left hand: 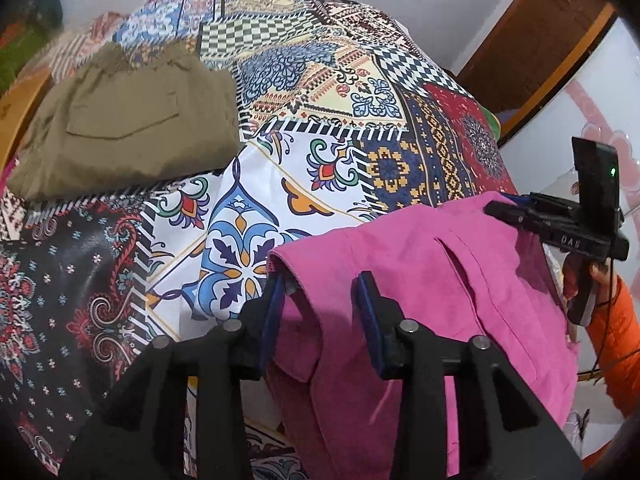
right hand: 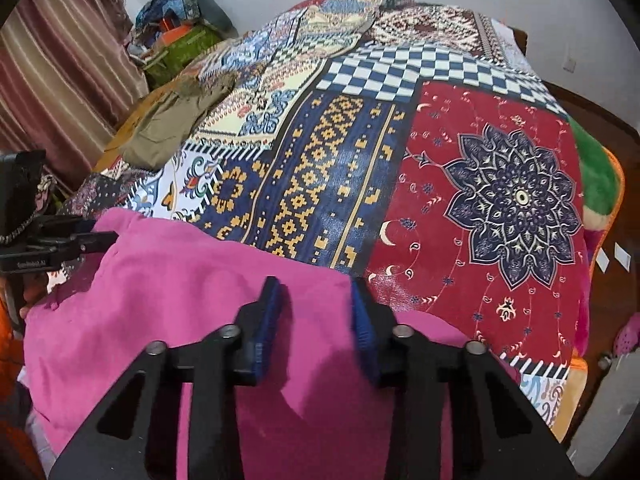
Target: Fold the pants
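Pink pants (left hand: 420, 280) lie at the near edge of the patterned bedspread (left hand: 320, 152), with the lower part hanging toward me. My left gripper (left hand: 322, 292) straddles their left corner; its jaws stand partly apart, with loose pink cloth between the blue pads. My right gripper (right hand: 316, 294) stands over the far edge of the pink pants (right hand: 180, 300), jaws apart, with smooth cloth between them. From the left wrist, the right gripper (left hand: 500, 208) shows at the cloth's top right corner. From the right wrist, the left gripper (right hand: 100, 238) shows at the top left corner.
Folded olive pants (left hand: 128, 120) rest at the far left of the bed, also seen from the right as olive pants (right hand: 168, 128). An orange sleeve (left hand: 616, 340) holds the right tool. A curtain (right hand: 60, 80) and piled bags (right hand: 180, 28) stand behind the bed.
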`<state>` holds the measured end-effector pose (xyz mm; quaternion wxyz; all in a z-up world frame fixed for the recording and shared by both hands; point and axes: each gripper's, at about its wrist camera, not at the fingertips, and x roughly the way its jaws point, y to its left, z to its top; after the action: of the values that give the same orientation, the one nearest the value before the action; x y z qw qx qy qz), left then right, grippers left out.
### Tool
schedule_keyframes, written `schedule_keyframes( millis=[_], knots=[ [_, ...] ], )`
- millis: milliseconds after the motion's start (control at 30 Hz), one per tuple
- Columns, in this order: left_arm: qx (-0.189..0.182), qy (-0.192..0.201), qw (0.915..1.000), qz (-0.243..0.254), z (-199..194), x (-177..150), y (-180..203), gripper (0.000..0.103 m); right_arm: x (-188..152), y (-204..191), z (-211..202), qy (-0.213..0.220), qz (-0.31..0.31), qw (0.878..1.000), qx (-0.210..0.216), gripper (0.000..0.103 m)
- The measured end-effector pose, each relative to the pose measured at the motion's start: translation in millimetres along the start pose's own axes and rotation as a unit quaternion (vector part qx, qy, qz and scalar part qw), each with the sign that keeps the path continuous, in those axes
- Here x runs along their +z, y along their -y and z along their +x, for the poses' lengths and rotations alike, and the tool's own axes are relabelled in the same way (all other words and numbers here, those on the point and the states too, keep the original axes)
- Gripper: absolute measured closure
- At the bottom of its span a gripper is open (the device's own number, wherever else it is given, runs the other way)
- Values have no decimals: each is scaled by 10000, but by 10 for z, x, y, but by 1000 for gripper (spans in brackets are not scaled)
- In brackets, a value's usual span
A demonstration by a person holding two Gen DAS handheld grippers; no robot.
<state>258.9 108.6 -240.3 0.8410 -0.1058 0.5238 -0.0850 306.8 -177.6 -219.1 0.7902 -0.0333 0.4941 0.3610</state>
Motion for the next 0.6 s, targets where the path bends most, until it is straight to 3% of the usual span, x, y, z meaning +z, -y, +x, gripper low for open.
schedule_keyframes(
  millis=[67,167,400,600],
  knots=[
    [-1,44,10000,52,-29,-21,33,77,-15,39,-77,164,111,9998,87,83],
    [161,133,9996,195,-78,-60,88,78,5,59,-121,409,262,9987,157,89],
    [267,254,9991,195,-133,-128,94,80,38,-122,-91,631,-286,9968,-390,97],
    [321,285,9989,210,-135,-156,97,81,34,-63,1,478,-429,9934,-951,98]
  ],
)
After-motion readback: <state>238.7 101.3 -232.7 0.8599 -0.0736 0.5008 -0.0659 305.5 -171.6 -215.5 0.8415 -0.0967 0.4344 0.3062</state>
